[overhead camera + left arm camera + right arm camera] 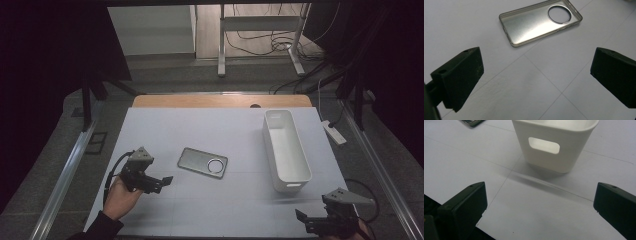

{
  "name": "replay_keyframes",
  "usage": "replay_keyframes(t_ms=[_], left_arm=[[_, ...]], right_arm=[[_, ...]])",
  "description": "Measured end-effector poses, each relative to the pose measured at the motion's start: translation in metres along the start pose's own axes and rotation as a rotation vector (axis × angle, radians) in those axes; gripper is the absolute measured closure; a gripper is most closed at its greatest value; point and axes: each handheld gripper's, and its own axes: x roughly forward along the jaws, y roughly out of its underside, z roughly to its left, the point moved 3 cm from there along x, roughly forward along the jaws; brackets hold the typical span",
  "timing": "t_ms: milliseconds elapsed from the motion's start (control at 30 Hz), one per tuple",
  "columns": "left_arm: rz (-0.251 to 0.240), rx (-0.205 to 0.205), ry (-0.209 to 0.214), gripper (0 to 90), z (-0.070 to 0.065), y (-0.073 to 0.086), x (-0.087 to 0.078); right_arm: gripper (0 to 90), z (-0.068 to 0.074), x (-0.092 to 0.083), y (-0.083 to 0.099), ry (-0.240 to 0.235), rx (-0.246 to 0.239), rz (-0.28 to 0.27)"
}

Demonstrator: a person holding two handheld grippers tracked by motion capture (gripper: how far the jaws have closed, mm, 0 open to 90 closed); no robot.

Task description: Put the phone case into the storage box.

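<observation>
In the high view, a phone case (203, 162) lies flat on the white table sheet (200, 210), left of a long white bin (286, 150) and well apart from it. The case is a rounded rectangle, greyish and glossy, with a round camera cutout near its right end. The left gripper (161, 183) sits just to the case's lower left, held by a hand (120, 197), not touching it; the right gripper (305, 220) rests at the table's near right corner, below the bin. In the left gripper view, the case (539, 21) shows its hollow inner side up, translucent smoky walls with small side notches and a ringed circular hole; the black jaws stand wide apart, nothing between them. In the right gripper view, the jaws are likewise spread and empty, facing the bin's (554, 145) end wall with its handle slot; a corner of the case (472, 122) peeks in at the top left.
</observation>
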Motion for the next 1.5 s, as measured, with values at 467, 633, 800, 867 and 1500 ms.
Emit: replay_keyframes(t_ms=[467, 633, 800, 867, 1500], left_arm=[[0.022, 0.019, 0.027, 0.0, 0.001, -0.02, 0.016], [0.028, 0.027, 0.035, 0.0, 0.001, -0.029, 0.021], [0.035, 0.032, 0.039, 0.0, 0.002, -0.037, 0.026], [0.038, 0.033, 0.038, 0.0, 0.002, -0.039, 0.027], [0.079, 0.054, 0.022, 0.0, 0.006, -0.063, 0.044]], right_arm=[[0.0, 0.0, 0.0, 0.0, -0.003, 0.0, 0.004], [0.0, 0.0, 0.0, 0.0, -0.004, -0.001, 0.004], [0.0, 0.0, 0.0, 0.0, -0.005, 0.0, 0.004], [0.0, -0.001, 0.0, 0.0, -0.006, 0.0, 0.004], [0.0, 0.0, 0.0, 0.0, -0.01, -0.001, 0.005]])
